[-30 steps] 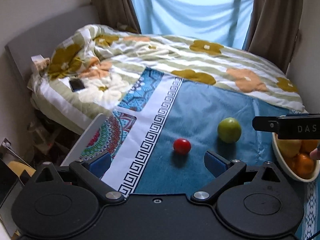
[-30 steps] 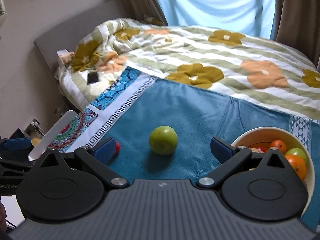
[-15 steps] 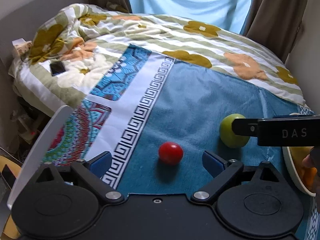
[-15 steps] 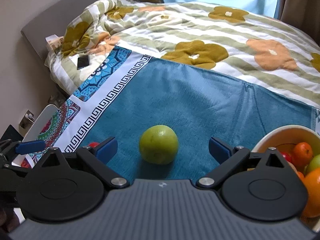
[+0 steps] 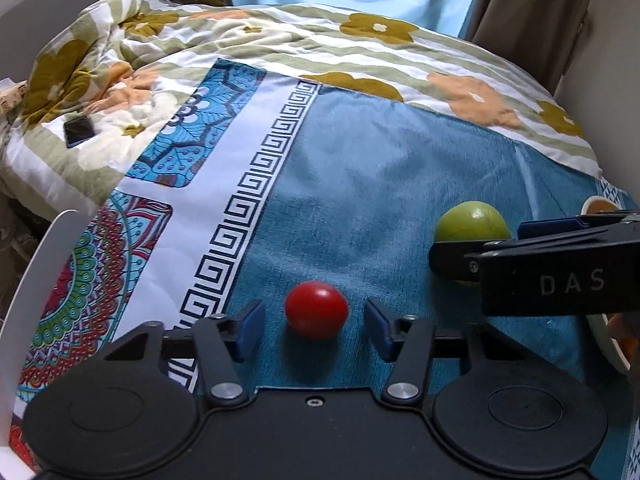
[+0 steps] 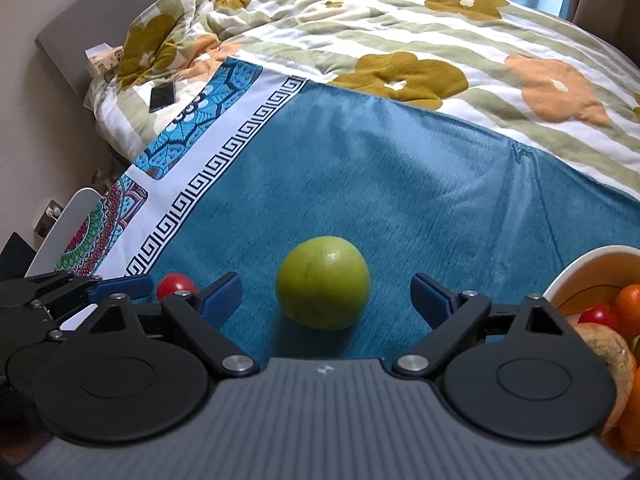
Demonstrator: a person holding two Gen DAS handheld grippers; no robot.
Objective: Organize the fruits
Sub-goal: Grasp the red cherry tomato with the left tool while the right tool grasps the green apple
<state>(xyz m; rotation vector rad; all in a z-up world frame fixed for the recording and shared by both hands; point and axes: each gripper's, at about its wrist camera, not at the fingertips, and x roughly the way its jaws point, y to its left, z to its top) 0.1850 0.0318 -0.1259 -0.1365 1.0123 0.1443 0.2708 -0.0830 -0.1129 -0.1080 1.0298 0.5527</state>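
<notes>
Both claws pointed steeply down at the teal cloth spread over the bed.

From the left wrist camera, the left gripper had its jaws closing around the red tomato, which sat on the teal cloth between the two blue pads. A narrow strip of cloth showed on each side of the fruit, so the pads were not pressing on it. To the right, the right gripper's black arm, lettered DAS, crossed the view in front of the green fruit and hid its lower part. At the far right edge, a sliver of the bowl rim showed behind that arm. The cloth's white key-pattern border ran up the left side, with the flowered quilt beyond it and a dark phone lying on the quilt. A white curved rim stood at the left edge.

From the right wrist camera, the right gripper stood with its jaws wide, the green fruit resting on the teal cloth between the blue pads with clear gaps on both sides. The left gripper came in low at the left, and the red tomato peeked out just beside its blue tip, partly hidden. At the right edge the bowl held orange fruits and a small red one.
</notes>
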